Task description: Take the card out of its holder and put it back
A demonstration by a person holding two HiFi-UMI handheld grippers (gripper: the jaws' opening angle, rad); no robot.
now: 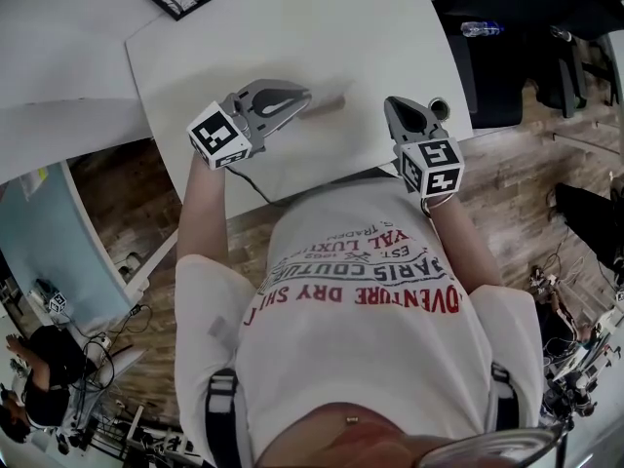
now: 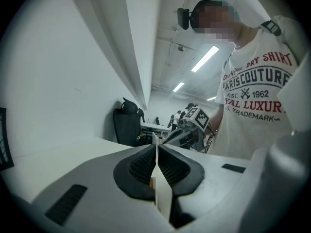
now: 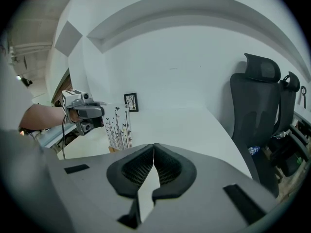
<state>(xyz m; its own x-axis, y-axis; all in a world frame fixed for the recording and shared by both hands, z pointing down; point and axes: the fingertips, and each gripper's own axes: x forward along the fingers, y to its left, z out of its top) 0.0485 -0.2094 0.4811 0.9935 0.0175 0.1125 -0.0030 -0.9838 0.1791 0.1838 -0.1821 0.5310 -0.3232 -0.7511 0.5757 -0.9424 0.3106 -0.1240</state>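
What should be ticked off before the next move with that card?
1. Left gripper fingers clamped on the card: ok.
2. Card upright, not tilted: ok.
3. Card's lower edge seated in the wooden holder: cannot tell.
4. Right gripper shut and empty: ok.
5. Right gripper steadying the holder: not ok, it is apart from it.
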